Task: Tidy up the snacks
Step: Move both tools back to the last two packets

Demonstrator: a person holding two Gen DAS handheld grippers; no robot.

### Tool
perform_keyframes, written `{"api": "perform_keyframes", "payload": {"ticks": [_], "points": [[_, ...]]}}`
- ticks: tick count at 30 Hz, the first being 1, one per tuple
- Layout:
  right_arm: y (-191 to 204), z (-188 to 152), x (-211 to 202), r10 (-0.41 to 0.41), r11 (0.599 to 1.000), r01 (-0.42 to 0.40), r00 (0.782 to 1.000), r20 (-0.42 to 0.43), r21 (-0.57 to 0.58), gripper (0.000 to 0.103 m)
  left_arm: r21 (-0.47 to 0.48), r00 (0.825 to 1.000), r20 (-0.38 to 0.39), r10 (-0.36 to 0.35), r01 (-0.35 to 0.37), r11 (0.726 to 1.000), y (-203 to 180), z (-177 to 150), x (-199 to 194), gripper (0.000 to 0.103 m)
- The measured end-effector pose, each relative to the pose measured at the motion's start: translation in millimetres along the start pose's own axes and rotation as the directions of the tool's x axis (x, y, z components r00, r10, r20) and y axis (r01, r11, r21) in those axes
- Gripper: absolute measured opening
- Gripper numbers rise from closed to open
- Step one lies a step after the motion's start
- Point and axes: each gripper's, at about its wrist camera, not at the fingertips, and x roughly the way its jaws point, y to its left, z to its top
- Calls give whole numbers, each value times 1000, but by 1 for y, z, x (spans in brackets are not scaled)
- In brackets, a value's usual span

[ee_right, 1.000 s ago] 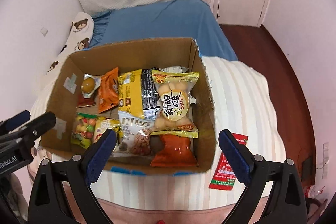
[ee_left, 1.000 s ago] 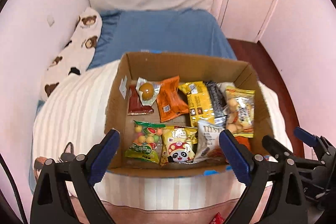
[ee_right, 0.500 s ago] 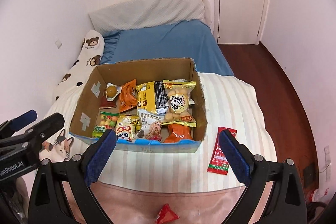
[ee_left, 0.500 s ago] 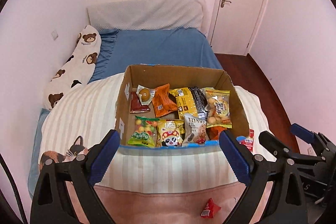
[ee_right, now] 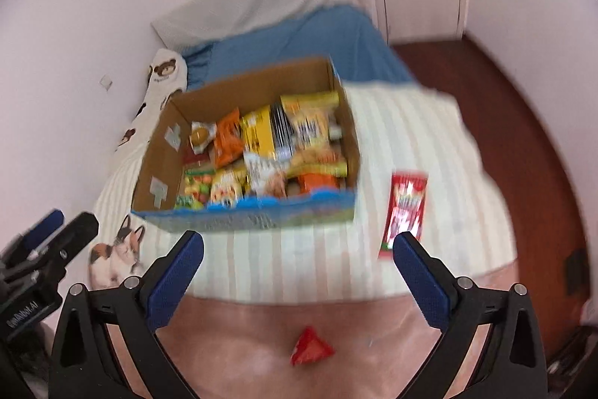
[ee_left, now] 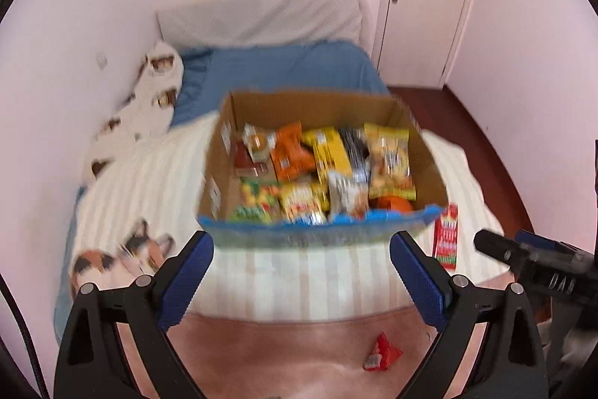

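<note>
- Your left gripper (ee_left: 301,277) is spread wide with nothing between the pads.
- Your right gripper (ee_right: 299,273) is also wide and empty; its jaws have just been opening a little further, nothing between them.
- The cardboard box (ee_right: 157,171) sits on the striped blanket (ee_right: 411,137) toward the far side and is packed with snacks: orange packet (ee_right: 228,137), yellow packet (ee_right: 258,133), others too blurred to name.
- Two snacks are not boxed yet. A long red packet (ee_right: 405,212) lies flat on the blanket just right of the box. A small red triangular packet (ee_right: 310,350) lies on the pink cover (ee_right: 243,335) at the near edge, well apart from the box.
- Step in hand, by my read: between picks, both grippers hang over the near edge of the bed with nothing held, lining up on a leftover.
- Next move likely: take one of the red packets. In the right wrist view the right gripper's right pad (ee_right: 418,279) overlaps the long packet's near end, so that one suits your right hand.
- It lies flat on soft fabric, so come down steep and pinch an edge, or you'll grab blanket too.
- The box is crowded; drop it in the near right corner over the orange pack there.
- Frames are motion-blurred, so labels are unreadable.
</note>
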Motion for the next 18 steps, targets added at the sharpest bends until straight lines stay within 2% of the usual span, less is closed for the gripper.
{"api": "perform_keyframes", "payload": {"ticks": [5, 9, 11, 12, 15, 18], "points": [[-66, -3, 46, -10, 995, 23, 991, -131, 100, 103, -14, 988, -153, 26, -29, 999, -25, -33, 49, 97], [-113, 1, 92, -34, 988, 65, 976, -216, 140, 101, -49, 959, -278, 46, -62, 997, -40, -61, 85, 97], [-133, 5, 117, -38, 986, 76, 968, -248, 145, 89, -74, 939, -342, 46, -76, 994, -46, -76, 101, 97], [-141, 8, 130, -26, 987, 67, 964, -265, 147, 79, -82, 928, -369, 46, -82, 993, -50, -83, 108, 97], [-155, 15, 162, 5, 986, 44, 956, -295, 160, 76, -128, 893, -449, 28, -95, 987, -54, -103, 126, 97], [-160, 23, 196, -13, 987, 64, 945, -326, 145, 76, -183, 864, -504, -7, -99, 978, -53, -121, 137, 97]]}}
